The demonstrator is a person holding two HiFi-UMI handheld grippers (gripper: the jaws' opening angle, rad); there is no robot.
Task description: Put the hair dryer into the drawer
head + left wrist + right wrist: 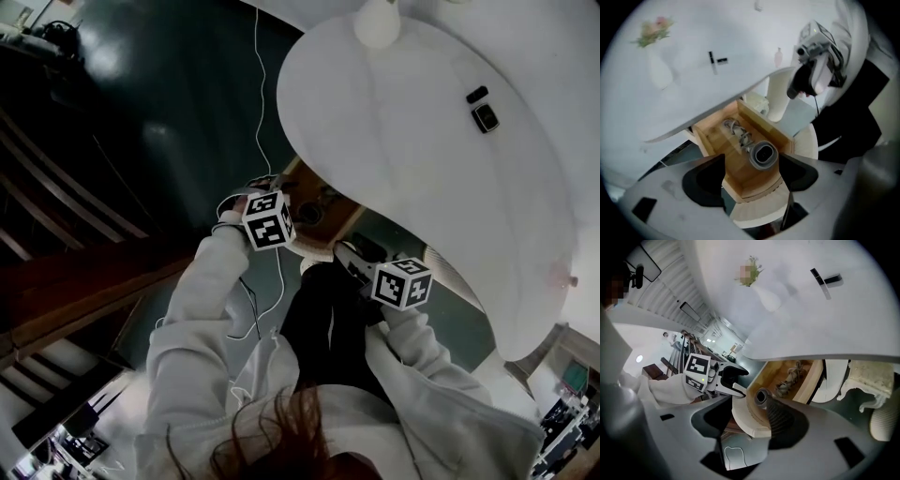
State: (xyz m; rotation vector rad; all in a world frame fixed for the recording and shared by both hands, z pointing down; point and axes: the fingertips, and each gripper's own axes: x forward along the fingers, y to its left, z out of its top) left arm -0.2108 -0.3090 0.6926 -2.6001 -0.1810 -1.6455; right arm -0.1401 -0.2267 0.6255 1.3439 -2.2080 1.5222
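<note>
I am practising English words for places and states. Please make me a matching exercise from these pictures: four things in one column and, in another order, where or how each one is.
Things
1. hair dryer
2. vase
3. drawer
4. left gripper

Places or states
A. pulled open under the table
B. open, holding nothing
C. lying inside the drawer, beside its coiled cord
D. standing on top of the table, with flowers in it

Right pairs: 1-C, 2-D, 3-A, 4-B
</note>
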